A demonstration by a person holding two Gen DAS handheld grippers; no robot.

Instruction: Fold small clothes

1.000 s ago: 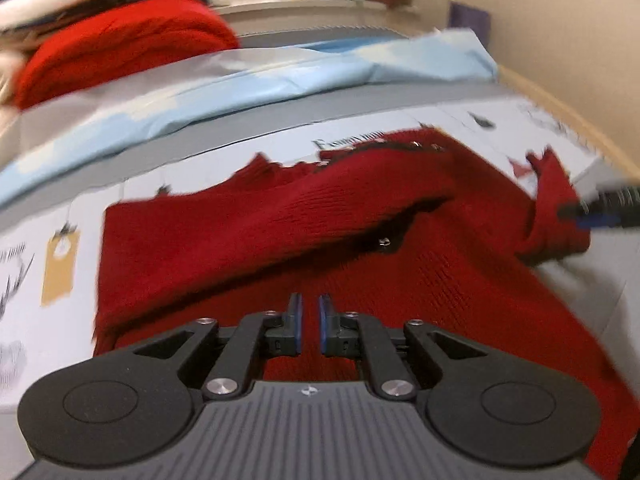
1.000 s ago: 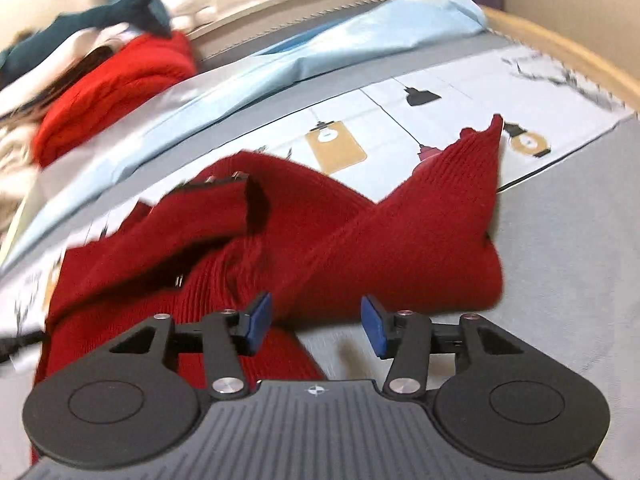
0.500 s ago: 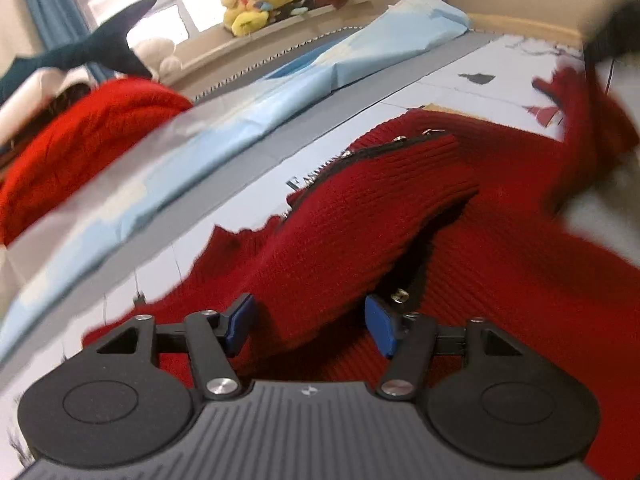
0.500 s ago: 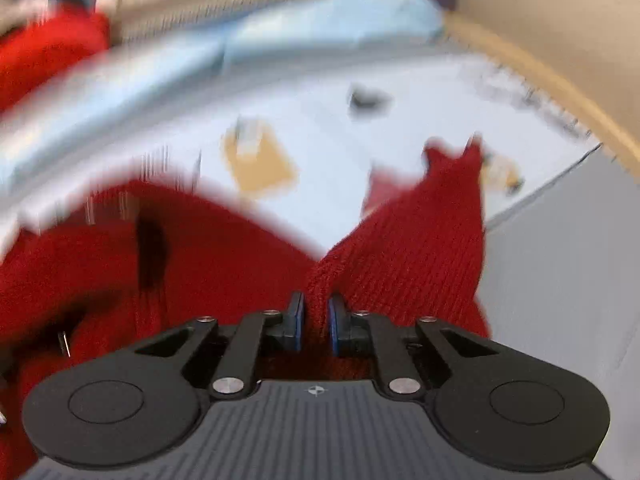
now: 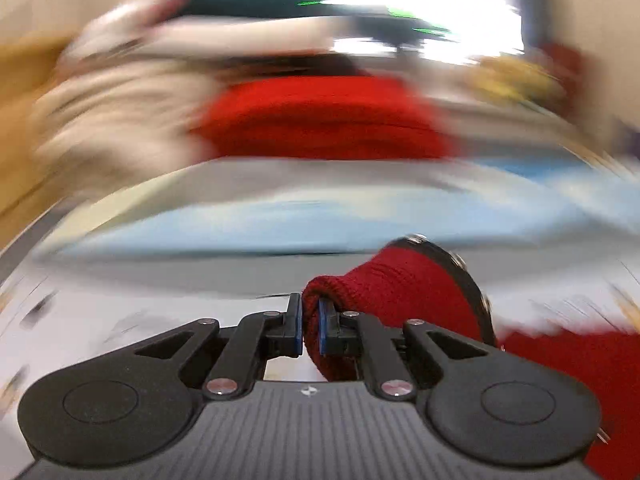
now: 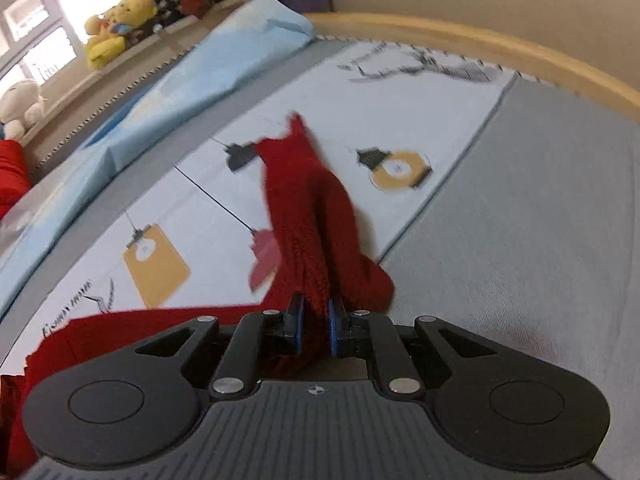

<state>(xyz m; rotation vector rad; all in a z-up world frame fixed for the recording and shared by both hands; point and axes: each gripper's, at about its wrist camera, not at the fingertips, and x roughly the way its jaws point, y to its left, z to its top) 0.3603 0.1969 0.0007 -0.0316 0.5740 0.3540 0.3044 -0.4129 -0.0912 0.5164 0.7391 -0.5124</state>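
Note:
A small dark red knitted cardigan [image 6: 312, 208] lies on the printed bed cover [image 6: 192, 184]. My right gripper [image 6: 315, 330] is shut on a bunched sleeve of it, which runs forward from the fingertips. My left gripper [image 5: 309, 328] is shut on another fold of the same cardigan [image 5: 400, 288], near its dark zip edge with metal studs [image 5: 472, 288]. The left wrist view is heavily blurred by motion. More red knit [image 6: 100, 336] shows at the lower left of the right wrist view.
A light blue sheet [image 6: 192, 80] lies across the bed behind the cover. A bright red garment [image 5: 320, 120] and pale clothes [image 5: 120, 120] are piled at the back. Plush toys [image 6: 120, 28] sit on the sill. The wooden bed rim [image 6: 480, 44] runs along the right.
My left gripper, open half a second ago, has shut on a fold of the cardigan and swung fast leftward. My right gripper stays shut on the sleeve and has lifted it.

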